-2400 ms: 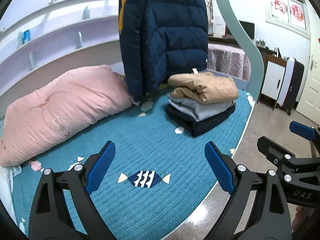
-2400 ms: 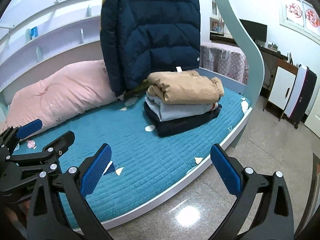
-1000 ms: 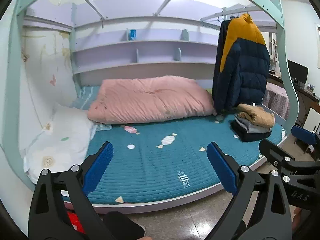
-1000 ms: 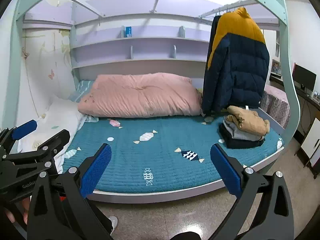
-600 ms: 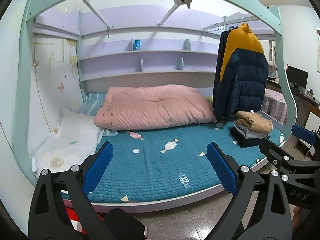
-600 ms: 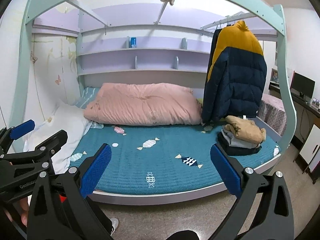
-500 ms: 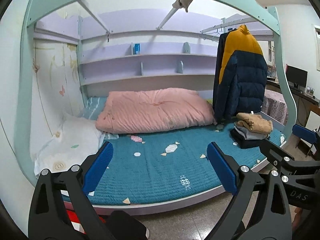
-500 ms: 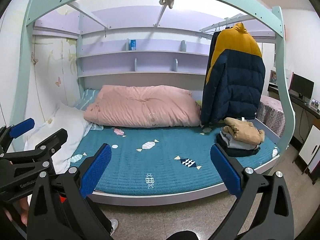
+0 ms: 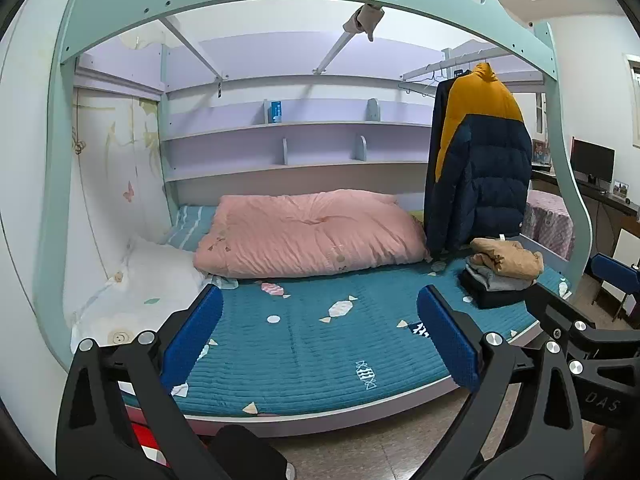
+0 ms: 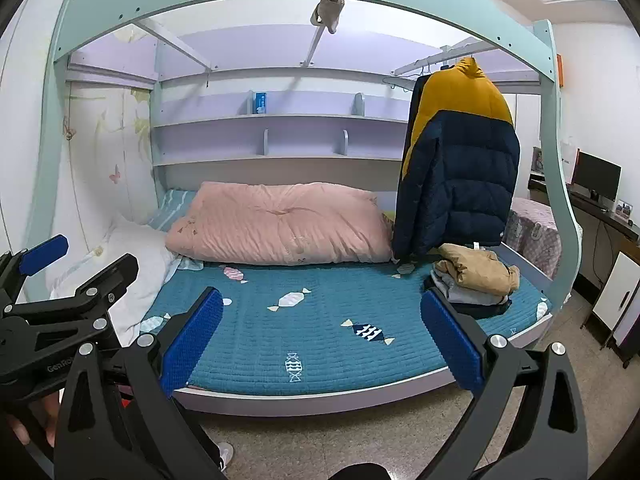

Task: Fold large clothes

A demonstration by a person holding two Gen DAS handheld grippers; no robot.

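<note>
Both hand-held grippers, left [image 9: 318, 336] and right [image 10: 320, 338], released and empty, have backed away from the bed [image 9: 304, 344], leaving the folded clothes stack [image 9: 502, 276] at three o'clock, suggesting the folding is finished.

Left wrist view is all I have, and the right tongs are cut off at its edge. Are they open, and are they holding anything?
Observer: The right tongs are open and hold nothing; only the teal mattress shows in the gap.
Operator: Is there anything past the bed's right post that I can't see?
Observer: Yes, an orange patch high on the wall, just right of the post. I cannot tell what it is.
</note>
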